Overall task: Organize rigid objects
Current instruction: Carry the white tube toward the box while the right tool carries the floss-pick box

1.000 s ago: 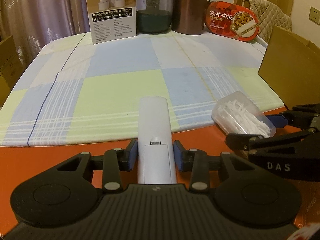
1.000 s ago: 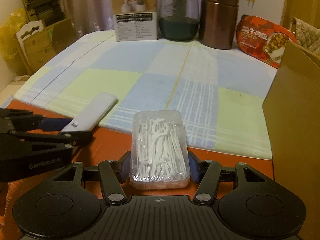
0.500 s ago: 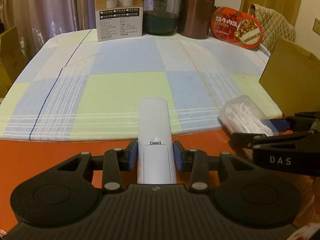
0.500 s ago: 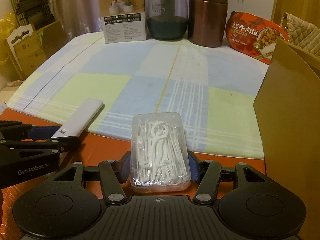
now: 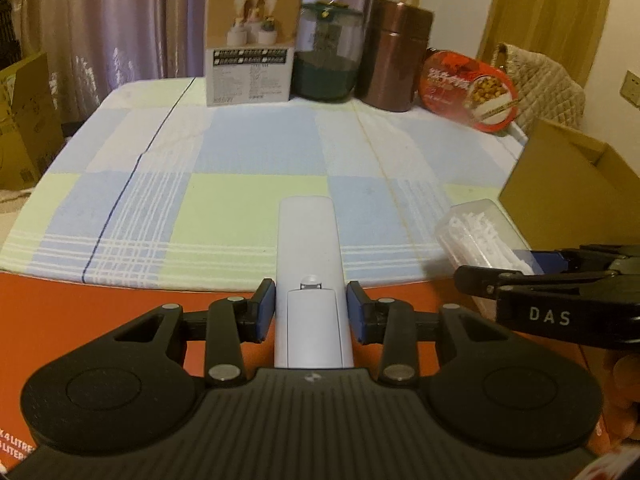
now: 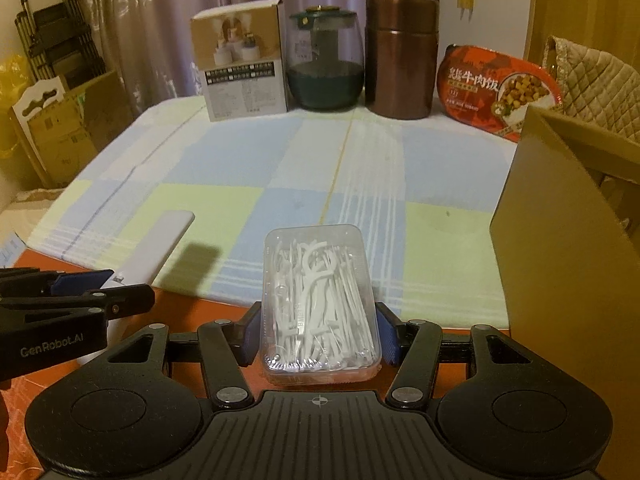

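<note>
Both tongs loaded, held over the near edge of the table.

Left tongs (image 5: 311, 312) pinch a white remote (image 5: 310, 276) by its rear end, blue pads pressed on both sides; it points out over the checked cloth (image 5: 240, 168). Right tongs (image 6: 318, 332) pinch a clear box of floss picks (image 6: 318, 304) the same way. Open cardboard box (image 6: 568, 216) close on the right. Far edge, left to right: printed carton (image 6: 244, 72), glass jar (image 6: 326, 60), copper canister (image 6: 400, 56), red food tub (image 6: 496, 88).
</note>
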Action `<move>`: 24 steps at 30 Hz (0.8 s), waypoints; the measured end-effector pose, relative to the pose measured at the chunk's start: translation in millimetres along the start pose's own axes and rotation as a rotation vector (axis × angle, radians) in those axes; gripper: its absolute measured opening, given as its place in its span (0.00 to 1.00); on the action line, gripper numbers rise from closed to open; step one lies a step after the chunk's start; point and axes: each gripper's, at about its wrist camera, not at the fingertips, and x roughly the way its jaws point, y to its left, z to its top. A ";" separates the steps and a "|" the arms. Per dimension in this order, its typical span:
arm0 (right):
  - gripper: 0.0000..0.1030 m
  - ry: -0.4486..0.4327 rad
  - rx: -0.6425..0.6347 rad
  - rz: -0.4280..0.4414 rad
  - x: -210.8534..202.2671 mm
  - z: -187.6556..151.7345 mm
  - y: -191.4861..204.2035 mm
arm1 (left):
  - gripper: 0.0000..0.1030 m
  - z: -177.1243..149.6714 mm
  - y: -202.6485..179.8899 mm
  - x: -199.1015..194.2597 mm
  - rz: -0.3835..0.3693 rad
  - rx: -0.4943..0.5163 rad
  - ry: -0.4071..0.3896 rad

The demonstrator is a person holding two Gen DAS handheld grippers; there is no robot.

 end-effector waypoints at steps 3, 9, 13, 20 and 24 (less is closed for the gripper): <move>0.52 -0.020 -0.010 0.001 -16.8 0.3 4.8 | 0.32 -1.3 -5.8 -13.4 -0.014 -0.002 -0.017; 0.52 -0.064 0.016 -0.018 -54.1 0.3 4.9 | 0.32 -7.9 -21.7 -45.5 -0.033 -0.011 -0.041; 0.52 -0.086 0.030 -0.031 -80.2 -0.7 5.3 | 0.32 -13.6 -31.5 -66.1 -0.047 -0.033 -0.045; 0.52 -0.122 0.020 -0.061 -133.8 -2.2 -0.9 | 0.32 -11.8 -59.9 -108.0 -0.063 -0.011 -0.076; 0.52 -0.149 0.033 -0.076 -168.5 -2.0 -16.2 | 0.32 -7.0 -83.1 -130.3 -0.084 0.009 -0.097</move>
